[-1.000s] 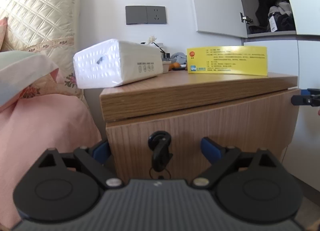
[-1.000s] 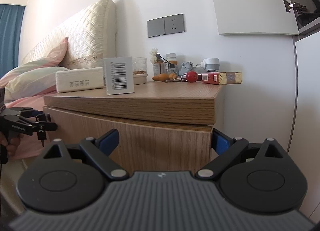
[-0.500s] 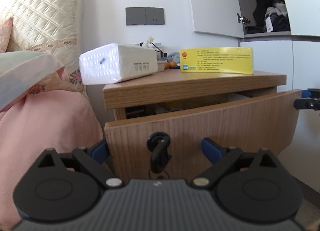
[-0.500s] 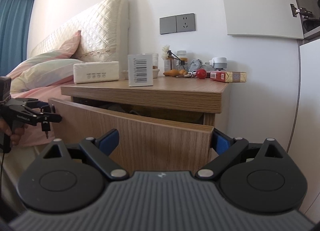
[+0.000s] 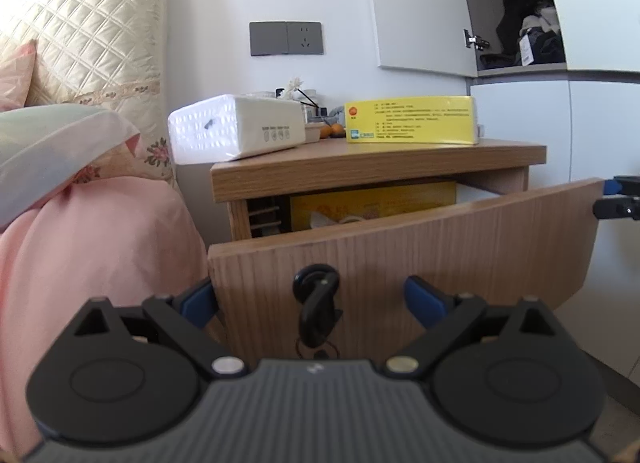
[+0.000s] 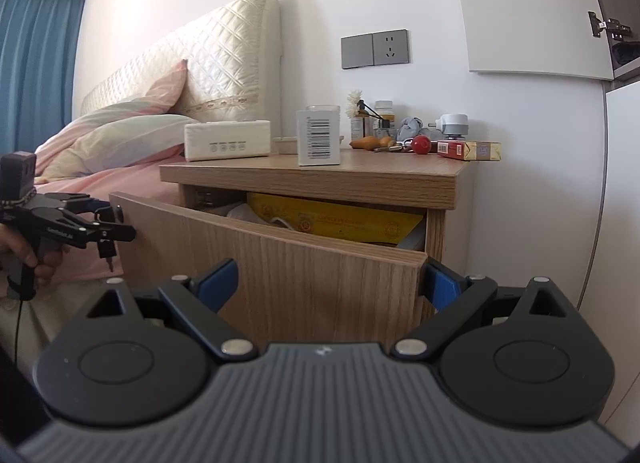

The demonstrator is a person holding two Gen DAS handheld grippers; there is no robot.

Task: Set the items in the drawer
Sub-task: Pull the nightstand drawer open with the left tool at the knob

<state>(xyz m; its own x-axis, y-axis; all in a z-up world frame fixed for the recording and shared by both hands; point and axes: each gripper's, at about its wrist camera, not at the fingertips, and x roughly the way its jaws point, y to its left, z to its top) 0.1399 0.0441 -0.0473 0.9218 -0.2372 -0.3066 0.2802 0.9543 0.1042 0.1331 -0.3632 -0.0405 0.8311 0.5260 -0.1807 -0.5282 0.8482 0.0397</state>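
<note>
Both grippers, left (image 5: 312,299) and right (image 6: 328,283), were spread wide at the drawer (image 5: 400,247). Yellow box (image 5: 412,119) print was unreadable; another face bore a barcode.

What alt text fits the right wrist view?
The open right gripper straddles the right end of a partly open wooden drawer holding a yellow package. The left gripper is at its key.

1. A home bedroom is showing: a cream quilted headboard (image 6: 224,59) and pink bedding (image 5: 100,247) are sitting beside a wooden nightstand (image 6: 316,175).
2. A blue curtain (image 6: 36,63) is hanging behind.
</note>
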